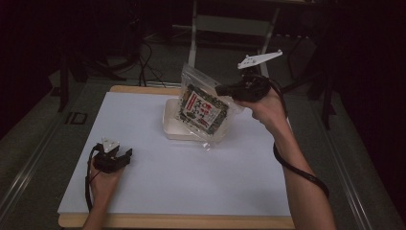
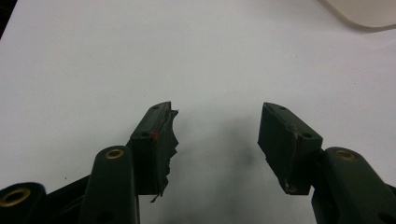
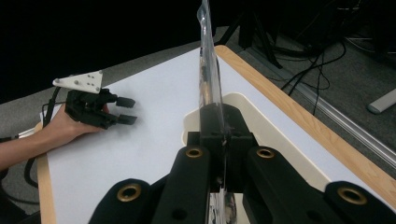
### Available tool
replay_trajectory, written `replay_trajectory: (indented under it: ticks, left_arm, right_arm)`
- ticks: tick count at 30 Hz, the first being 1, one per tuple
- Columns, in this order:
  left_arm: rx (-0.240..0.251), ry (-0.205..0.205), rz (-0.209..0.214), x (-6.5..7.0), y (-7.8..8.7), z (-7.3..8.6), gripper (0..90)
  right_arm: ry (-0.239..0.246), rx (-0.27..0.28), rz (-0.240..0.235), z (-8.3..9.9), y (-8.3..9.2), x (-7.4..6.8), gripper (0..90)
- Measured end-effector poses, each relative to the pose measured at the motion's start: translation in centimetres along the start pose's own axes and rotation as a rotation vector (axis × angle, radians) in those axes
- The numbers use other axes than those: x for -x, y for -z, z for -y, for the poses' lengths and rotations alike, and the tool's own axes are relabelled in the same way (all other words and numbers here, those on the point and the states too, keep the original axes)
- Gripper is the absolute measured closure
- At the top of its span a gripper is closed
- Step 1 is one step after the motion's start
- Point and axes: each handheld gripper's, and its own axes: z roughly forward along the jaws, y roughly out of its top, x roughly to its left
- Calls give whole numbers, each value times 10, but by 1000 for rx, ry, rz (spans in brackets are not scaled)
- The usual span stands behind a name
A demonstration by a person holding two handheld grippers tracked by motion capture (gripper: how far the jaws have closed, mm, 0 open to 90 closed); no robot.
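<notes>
Right gripper view: bag [image 3: 208, 70] between fingers [image 3: 205, 126].

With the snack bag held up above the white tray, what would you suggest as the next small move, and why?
Probably lower the right gripper a little toward the white tray. Its jaws are shut on the snack bag, which hangs tilted over the tray, while the left gripper rests open on the table, apart.
</notes>
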Motion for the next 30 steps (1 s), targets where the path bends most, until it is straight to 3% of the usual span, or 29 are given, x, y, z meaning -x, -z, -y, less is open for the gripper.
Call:
replay_trajectory:
  ticks: [30]
  left_arm:
    - [-4, 0, 4, 0, 0, 0, 450]
  right_arm:
    - [-43, 42, 20, -13, -10, 16, 899]
